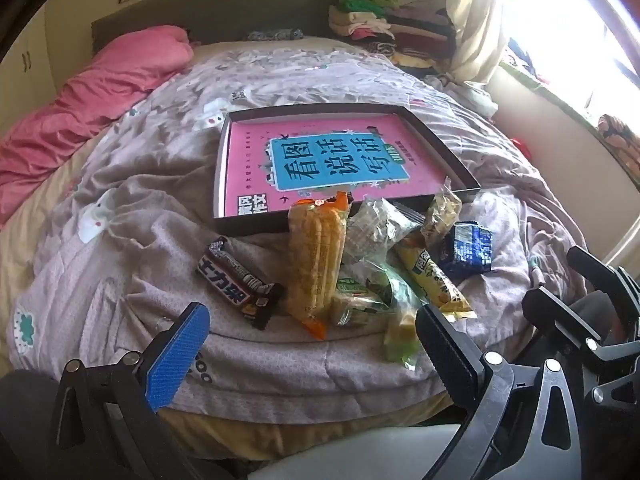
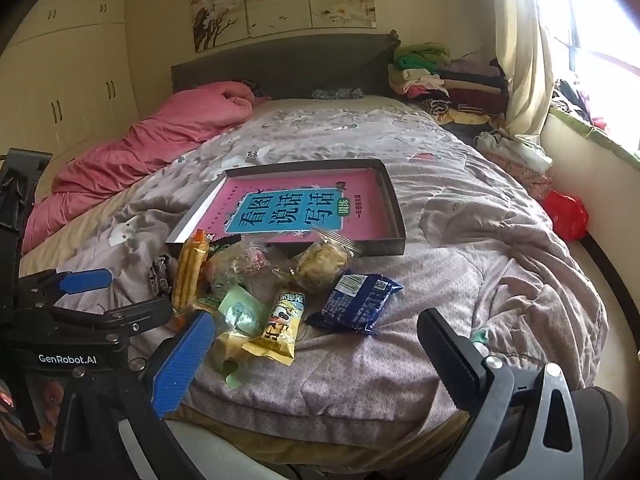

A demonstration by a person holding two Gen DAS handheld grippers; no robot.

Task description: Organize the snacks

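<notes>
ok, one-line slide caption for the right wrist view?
Open right gripper hovers before snack pile on the bed, shallow box behind.

Lighting: daylight, strong, from window at upper right of both views; window blown out to white, no detail. Curtain backlit, glowing.
Glare: haze washes upper right; colours fade there. Sheen on snack wrappers.
Brightness: bedspread mid-frame evenly lit; left side dimmer, pink quilt in softer light.
Shadows: soft, short, falling left of box wall; lower edge of frames dark.
Distortion: heavy fisheye, bed bulges, black vignette at corners, esp. upper left.
Focus: centre sharp, print legible; lower foreground slightly soft.
</notes>
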